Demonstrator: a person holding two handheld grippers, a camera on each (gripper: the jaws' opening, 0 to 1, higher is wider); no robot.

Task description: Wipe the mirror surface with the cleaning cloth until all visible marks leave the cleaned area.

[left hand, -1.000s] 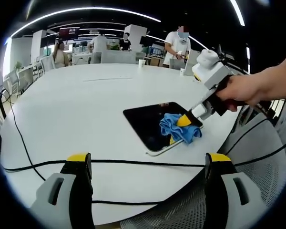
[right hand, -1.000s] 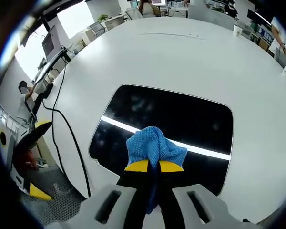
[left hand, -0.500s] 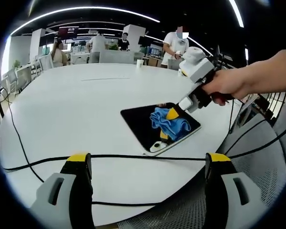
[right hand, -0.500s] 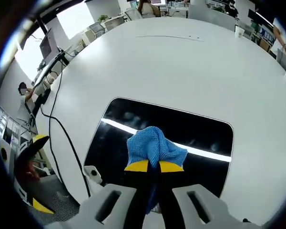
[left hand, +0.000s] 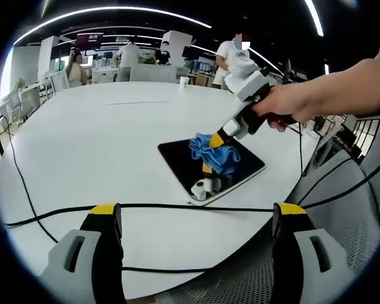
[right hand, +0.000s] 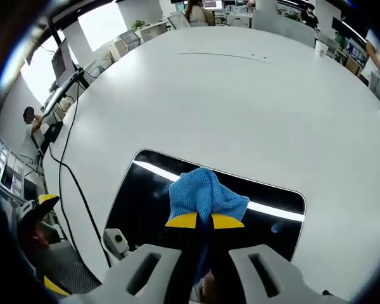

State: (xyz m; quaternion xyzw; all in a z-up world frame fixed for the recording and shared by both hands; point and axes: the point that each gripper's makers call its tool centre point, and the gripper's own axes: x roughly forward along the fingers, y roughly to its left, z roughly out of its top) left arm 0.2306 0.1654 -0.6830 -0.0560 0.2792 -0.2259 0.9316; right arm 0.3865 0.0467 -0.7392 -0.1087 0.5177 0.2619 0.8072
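A dark rectangular mirror (left hand: 177, 158) (right hand: 145, 190) lies flat on the big white table (left hand: 101, 126) (right hand: 228, 95), near its right edge. My right gripper (right hand: 204, 220) (left hand: 213, 140) is shut on a blue cleaning cloth (right hand: 206, 193) (left hand: 214, 151) and presses it onto the mirror's middle. A hand holds that gripper from the right in the left gripper view. A strip light reflects as a white line across the glass. My left gripper (left hand: 196, 218) stands open over the table's near edge, well short of the mirror, with nothing between its yellow-tipped fingers.
Black cables (left hand: 164, 209) (right hand: 69, 171) run across the table in front of the mirror and off its left side. A paper cup (left hand: 185, 82) (right hand: 321, 47) stands at the far side. Mesh chairs (left hand: 342, 253) sit at the right. People stand at desks in the background.
The right gripper has carried the cloth from the mirror's near right corner toward its middle and far edge. The left gripper has stayed still and open.
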